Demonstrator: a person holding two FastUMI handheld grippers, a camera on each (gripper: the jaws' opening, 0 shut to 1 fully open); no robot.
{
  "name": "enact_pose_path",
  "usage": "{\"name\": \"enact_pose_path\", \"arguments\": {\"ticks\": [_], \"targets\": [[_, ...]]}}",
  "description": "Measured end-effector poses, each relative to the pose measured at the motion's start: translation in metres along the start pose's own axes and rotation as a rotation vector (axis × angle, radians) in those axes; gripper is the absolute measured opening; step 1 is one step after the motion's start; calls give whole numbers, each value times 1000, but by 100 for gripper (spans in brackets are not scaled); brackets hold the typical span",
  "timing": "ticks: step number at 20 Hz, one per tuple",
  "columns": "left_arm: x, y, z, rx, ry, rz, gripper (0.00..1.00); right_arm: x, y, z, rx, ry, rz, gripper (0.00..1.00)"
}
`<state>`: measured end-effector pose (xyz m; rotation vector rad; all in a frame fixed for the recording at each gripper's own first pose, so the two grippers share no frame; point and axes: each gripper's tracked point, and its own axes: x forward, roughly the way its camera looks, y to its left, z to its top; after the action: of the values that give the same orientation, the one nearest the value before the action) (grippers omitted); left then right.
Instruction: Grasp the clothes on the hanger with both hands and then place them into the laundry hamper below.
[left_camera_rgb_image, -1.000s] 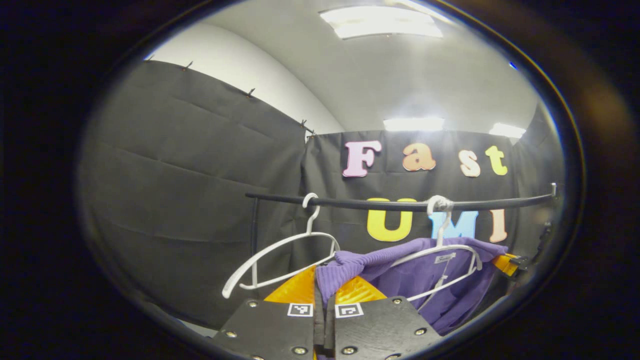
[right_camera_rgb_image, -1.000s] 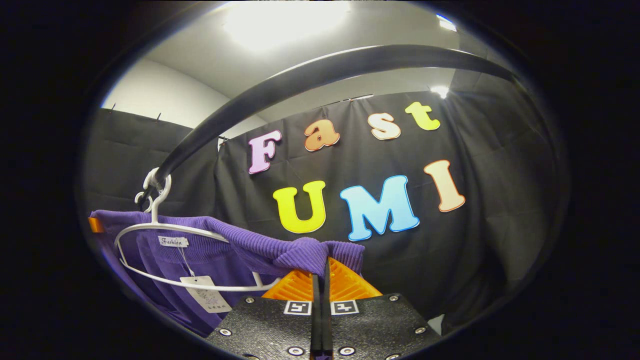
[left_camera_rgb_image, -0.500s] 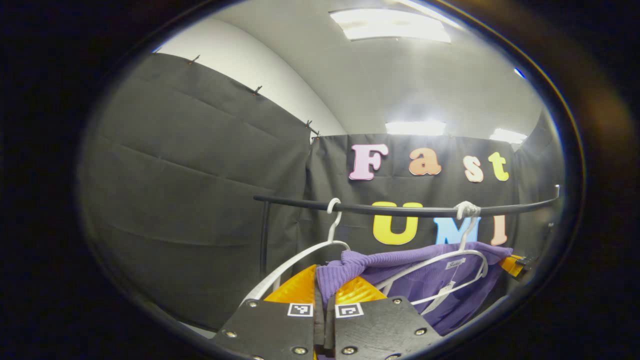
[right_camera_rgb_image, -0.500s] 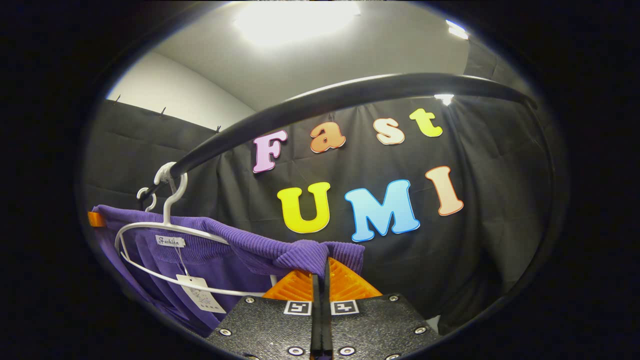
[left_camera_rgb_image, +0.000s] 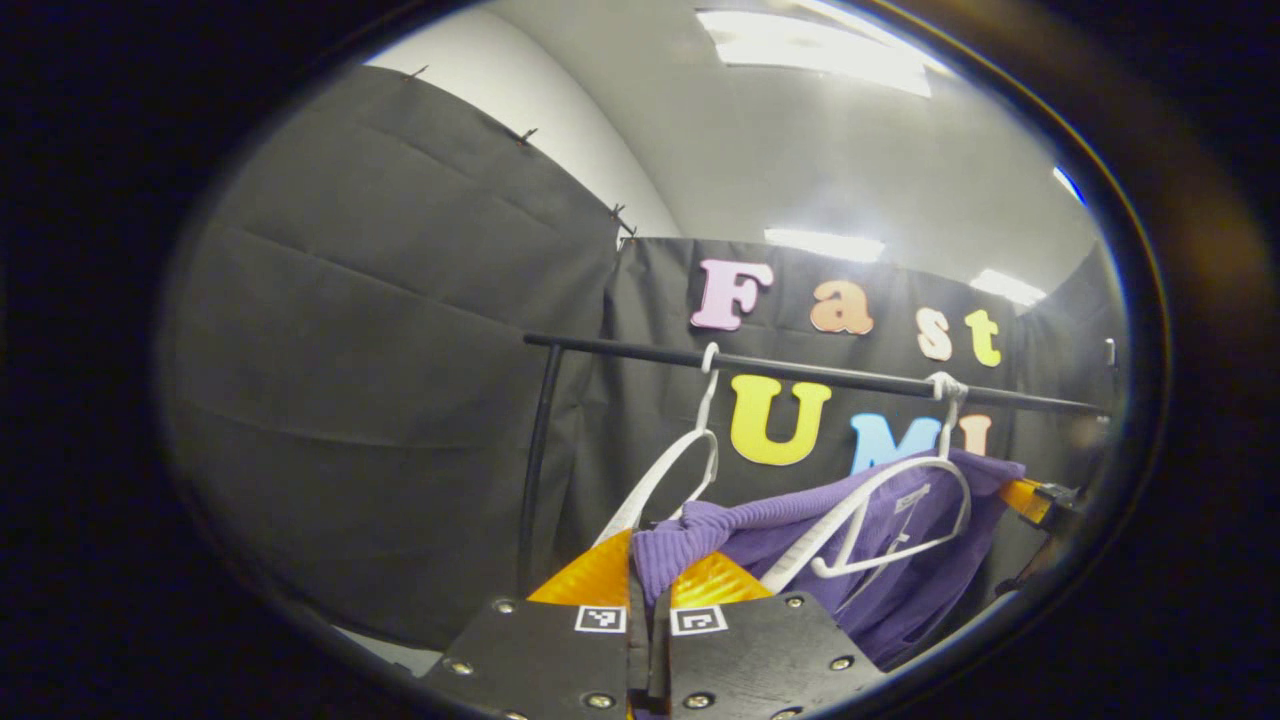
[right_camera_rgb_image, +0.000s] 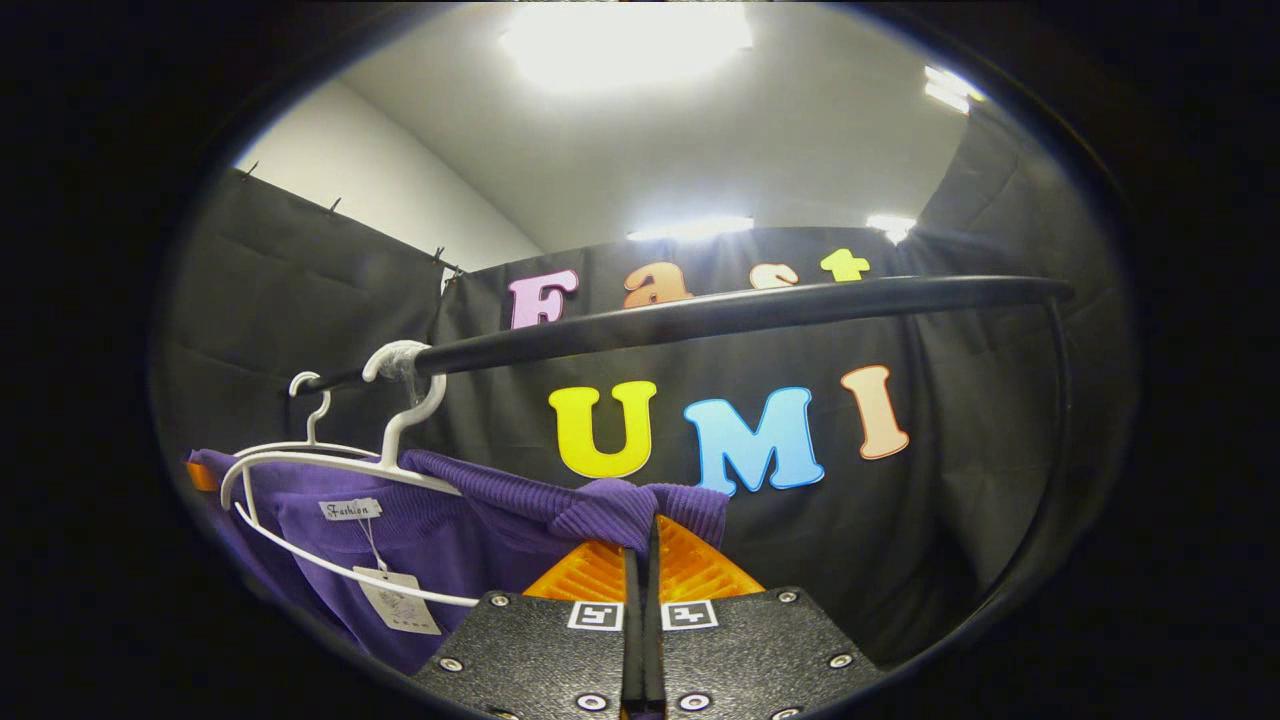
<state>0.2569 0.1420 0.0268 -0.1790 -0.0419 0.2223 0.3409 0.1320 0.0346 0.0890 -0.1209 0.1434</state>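
Note:
A purple knit sweater (left_camera_rgb_image: 900, 545) is stretched between my two grippers below the black rail (left_camera_rgb_image: 800, 372). My left gripper (left_camera_rgb_image: 648, 578) is shut on one ribbed end of it. My right gripper (right_camera_rgb_image: 640, 552) is shut on the other ribbed end of the sweater (right_camera_rgb_image: 440, 535). A white hanger (left_camera_rgb_image: 900, 495) hooked on the rail lies tilted against the sweater's neck, where a label and a paper tag (right_camera_rgb_image: 398, 605) hang. In the left gripper view the right gripper (left_camera_rgb_image: 1030, 497) shows far off at the sweater's other end.
A second, bare white hanger (left_camera_rgb_image: 672, 470) hangs on the rail beside the first; its hook (right_camera_rgb_image: 310, 392) is also seen behind the first hanger (right_camera_rgb_image: 330, 465). The rail (right_camera_rgb_image: 740, 312) crosses in front of me on a black upright (left_camera_rgb_image: 535, 470). Black cloth walls stand behind.
Both grippers keep their hold on the sweater. In the right gripper view the rail has dropped from overhead to straight ahead. In the left gripper view both hangers have swung and turned more edge-on.

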Motion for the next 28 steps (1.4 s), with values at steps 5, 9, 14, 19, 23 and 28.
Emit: {"name": "enact_pose_path", "arguments": {"ticks": [5,9,14,19,23,28], "targets": [[0,-11,-29,-1,34,-20,1,3,-4,2,-25,-14,5,0],[-3,-24,-45,16,50,-2,1,8,-12,3,-31,-29,17,0],[2,-43,-59,15,63,14,1,13,-22,-1,-28,-32,24,0],[-9,-76,-73,43,76,8,1,23,-39,-7,-32,-41,14,0],[-6,-98,-83,45,91,17,1,25,-58,-12,-80,-61,-7,0],[-3,-127,-95,78,106,40,1,32,-80,-32,-92,-40,-8,0]]}}
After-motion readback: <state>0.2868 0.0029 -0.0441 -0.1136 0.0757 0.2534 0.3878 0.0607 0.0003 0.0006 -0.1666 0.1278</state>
